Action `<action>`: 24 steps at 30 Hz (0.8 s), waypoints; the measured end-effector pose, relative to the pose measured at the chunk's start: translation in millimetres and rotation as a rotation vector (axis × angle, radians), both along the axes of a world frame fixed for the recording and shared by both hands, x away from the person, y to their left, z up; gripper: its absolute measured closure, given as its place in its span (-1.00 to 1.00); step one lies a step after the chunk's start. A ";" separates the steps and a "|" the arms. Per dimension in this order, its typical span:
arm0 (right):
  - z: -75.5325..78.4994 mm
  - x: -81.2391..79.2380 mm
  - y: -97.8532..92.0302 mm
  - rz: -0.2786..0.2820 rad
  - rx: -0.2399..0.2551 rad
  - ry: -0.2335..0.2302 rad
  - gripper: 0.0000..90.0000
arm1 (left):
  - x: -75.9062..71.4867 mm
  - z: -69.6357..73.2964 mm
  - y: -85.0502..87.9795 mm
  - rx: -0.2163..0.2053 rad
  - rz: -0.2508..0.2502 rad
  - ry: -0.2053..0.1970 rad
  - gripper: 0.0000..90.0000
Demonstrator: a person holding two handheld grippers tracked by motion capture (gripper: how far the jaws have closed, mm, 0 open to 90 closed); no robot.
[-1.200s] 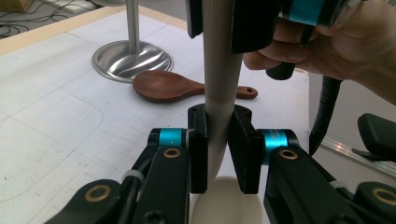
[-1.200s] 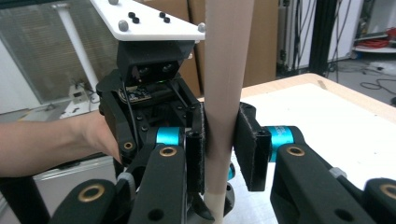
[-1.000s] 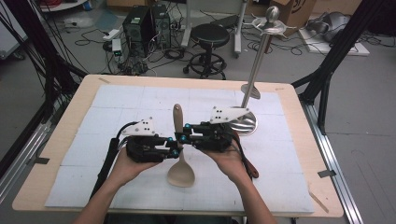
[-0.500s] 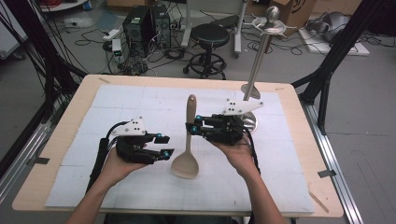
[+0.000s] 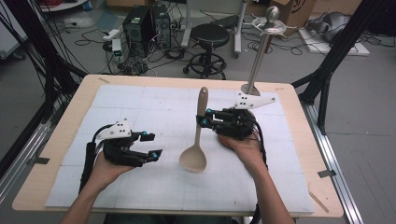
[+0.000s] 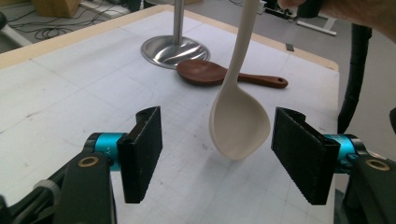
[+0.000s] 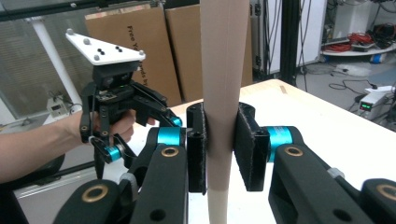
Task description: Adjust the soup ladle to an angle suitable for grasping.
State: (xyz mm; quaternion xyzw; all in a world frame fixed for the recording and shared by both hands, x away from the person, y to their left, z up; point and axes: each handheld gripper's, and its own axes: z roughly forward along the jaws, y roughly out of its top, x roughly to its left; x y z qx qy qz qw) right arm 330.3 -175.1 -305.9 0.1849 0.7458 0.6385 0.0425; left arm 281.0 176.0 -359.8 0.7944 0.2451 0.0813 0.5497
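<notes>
Beige and smooth, the long-handled wooden spoon (image 5: pixel 197 135) is judged light and stiff, likely a little slippery along its rounded handle, so it is best taken on the straight shaft, where flat pads bear evenly, rather than on the curved bowl. It is held clear of the white mat over the middle of the desk (image 5: pixel 299 112), handle up and bowl down, with the right gripper (image 5: pixel 204 117) clamped on the upper shaft; its pads are seen pressed on both sides in the right gripper view (image 7: pixel 219 144). The left gripper (image 5: pixel 149 145) has just been opening: its jaws stand wide, nothing is gripped, and the bowl (image 6: pixel 239 122) hangs just beyond the pads. Compared with a second ago, when both grippers met at the handle, the left one is now drawn away toward the desk's left edge, and the spoon is carried slightly toward the far right.
</notes>
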 end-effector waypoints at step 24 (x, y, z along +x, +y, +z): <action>12.8 10.4 -13.2 -0.047 -0.009 -0.018 0.70 | -1.6 -14.2 36.6 0.001 0.114 -0.001 -0.46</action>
